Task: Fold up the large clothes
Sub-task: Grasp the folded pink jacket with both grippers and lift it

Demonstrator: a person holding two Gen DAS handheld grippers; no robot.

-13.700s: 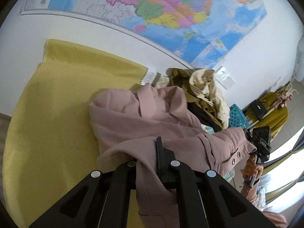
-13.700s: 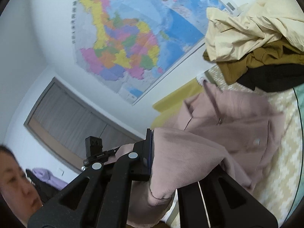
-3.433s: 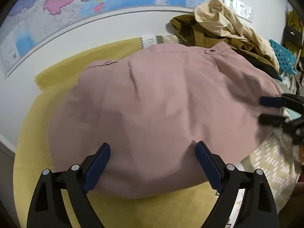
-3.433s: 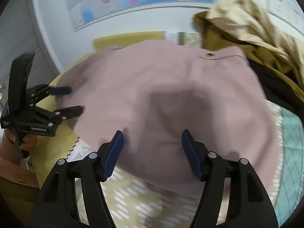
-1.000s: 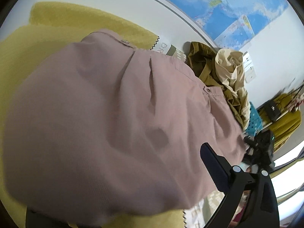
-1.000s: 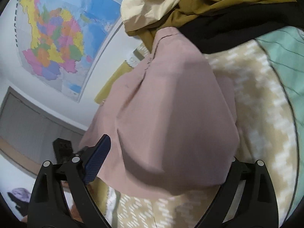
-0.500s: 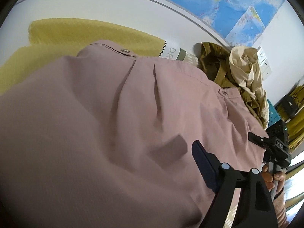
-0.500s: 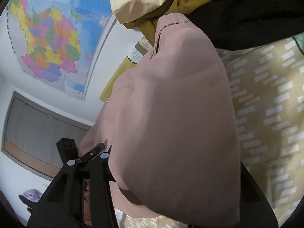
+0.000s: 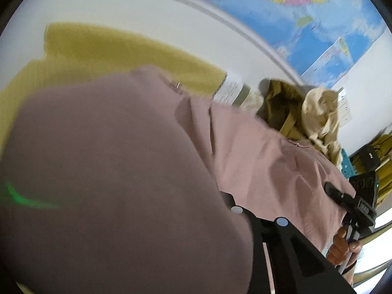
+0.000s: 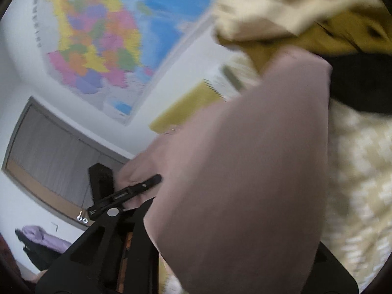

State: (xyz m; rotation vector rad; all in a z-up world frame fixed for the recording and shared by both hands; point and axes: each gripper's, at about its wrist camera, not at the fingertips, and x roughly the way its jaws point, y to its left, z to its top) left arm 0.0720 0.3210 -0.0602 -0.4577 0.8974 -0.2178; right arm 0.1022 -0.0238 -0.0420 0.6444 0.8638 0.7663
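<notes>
Both claws, left [image 9: 235, 205] and right [image 10: 147, 203], just closed, pinching the pink garment [image 9: 122, 171]

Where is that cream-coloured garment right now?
The cream garment lies at the right of the left wrist view, atop the olive garment, beyond the pink garment, below the wall map.

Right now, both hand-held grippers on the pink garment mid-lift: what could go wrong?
1. Both have just closed on the pink garment; cloth drapes over the left hand-held gripper and right hand-held gripper, hiding the pads, so a shallow pinch may slip.
2. Its far edge lies against the clothes pile; lifting could drag pieces along.
3. Billowing fabric fills both views, so a crooked fold may go unseen.
</notes>
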